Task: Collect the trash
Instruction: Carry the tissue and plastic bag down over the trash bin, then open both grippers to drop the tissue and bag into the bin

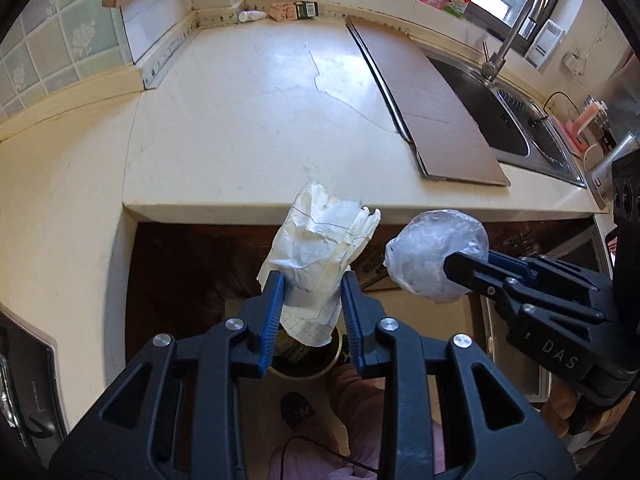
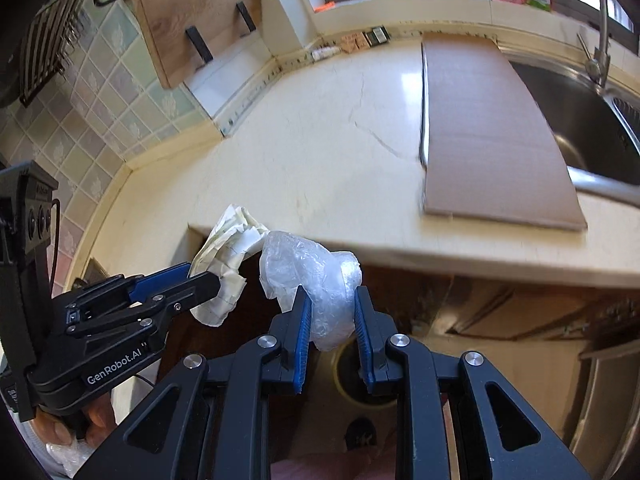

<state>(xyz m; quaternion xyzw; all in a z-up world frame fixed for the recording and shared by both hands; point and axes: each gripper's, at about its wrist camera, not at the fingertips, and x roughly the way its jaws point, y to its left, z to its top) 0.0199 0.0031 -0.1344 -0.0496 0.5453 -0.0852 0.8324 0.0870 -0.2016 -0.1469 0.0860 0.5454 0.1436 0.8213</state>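
My left gripper (image 1: 310, 286) is shut on a crumpled piece of white lined paper (image 1: 320, 248), held out past the front edge of the cream countertop (image 1: 248, 112). Beside it my right gripper (image 2: 329, 304) is shut on a ball of clear plastic wrap (image 2: 312, 276). Each view shows the other gripper too: the right gripper (image 1: 452, 270) with the plastic wrap (image 1: 436, 252), and the left gripper (image 2: 208, 278) with the paper (image 2: 228, 248). Below both, on the floor, stands a round bin with a yellowish rim (image 1: 304, 376), partly hidden by the jaws; the same bin (image 2: 348, 380) shows under the right gripper.
A flat sheet of cardboard (image 1: 432, 108) lies on the counter next to the steel sink (image 1: 504, 120) with its tap (image 1: 508, 40). Small boxes and a bottle (image 1: 280, 12) sit along the back wall. A wooden board (image 2: 192, 20) hangs on the tiled wall. A person's sleeve (image 1: 360, 432) is below.
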